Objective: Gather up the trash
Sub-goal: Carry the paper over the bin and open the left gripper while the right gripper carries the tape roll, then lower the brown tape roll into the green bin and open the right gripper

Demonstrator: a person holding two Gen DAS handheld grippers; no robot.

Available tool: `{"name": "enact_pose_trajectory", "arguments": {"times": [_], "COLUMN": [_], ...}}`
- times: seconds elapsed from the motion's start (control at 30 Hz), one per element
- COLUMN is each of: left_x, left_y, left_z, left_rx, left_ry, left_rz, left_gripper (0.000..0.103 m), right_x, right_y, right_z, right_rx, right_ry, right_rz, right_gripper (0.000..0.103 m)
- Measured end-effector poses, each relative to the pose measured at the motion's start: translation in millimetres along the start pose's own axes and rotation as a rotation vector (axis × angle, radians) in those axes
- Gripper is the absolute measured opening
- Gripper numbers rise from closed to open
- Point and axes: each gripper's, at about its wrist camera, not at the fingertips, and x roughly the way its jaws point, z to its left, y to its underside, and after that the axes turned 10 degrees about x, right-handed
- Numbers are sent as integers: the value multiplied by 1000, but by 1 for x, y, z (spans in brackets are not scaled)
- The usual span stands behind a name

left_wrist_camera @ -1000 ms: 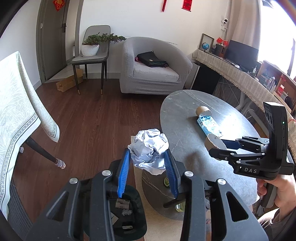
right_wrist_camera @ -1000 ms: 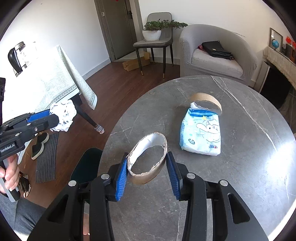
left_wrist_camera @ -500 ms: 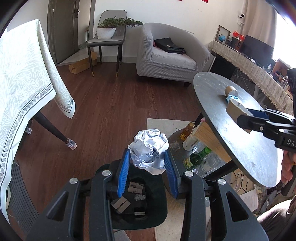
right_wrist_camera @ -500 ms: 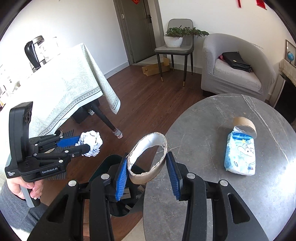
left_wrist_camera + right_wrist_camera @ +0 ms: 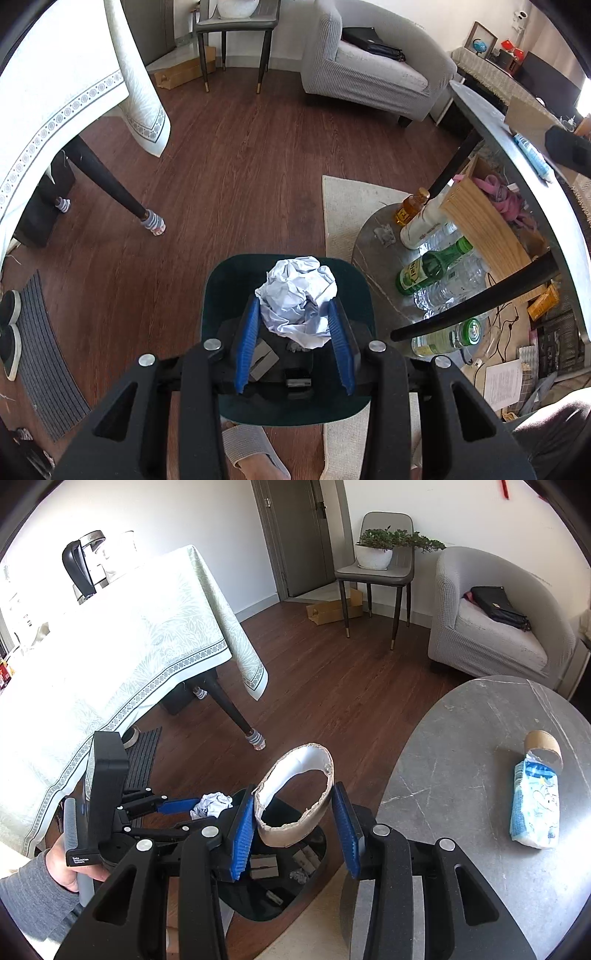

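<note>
Crumpled paper (image 5: 297,301), clenched in the left gripper (image 5: 294,325), hangs directly above the bin (image 5: 221,280); right gripper (image 5: 293,812) grasps a cardboard ring (image 5: 295,797) beside it.

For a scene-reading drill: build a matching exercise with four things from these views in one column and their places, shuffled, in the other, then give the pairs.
Things
1. crumpled paper ball
2. cardboard ring
3. tissue pack
4. black bag

Places
A. lying on the grey marble table
B. on the seat of the grey armchair
C. between the blue pads of the left tool, above the dark bin
D. clamped in the right tool

Pairs: 1-C, 2-D, 3-A, 4-B
</note>
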Motion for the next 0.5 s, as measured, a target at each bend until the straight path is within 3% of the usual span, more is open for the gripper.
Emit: {"name": "enact_pose_trajectory", "arguments": {"times": [0.33, 0.5], "left_x": [39, 49], "left_y": [31, 40], "left_z": [8, 16], "left_rx": [-13, -13], "left_ry": [-6, -21], "left_rz": [144, 180], "left_gripper": [40, 46], "right_x": [27, 44], "right_y": [-1, 1], "right_z": [28, 37], "right_rx": [-37, -46], "right_ry": [-40, -46], "right_rz": [44, 86], "right_gripper": [41, 41]}}
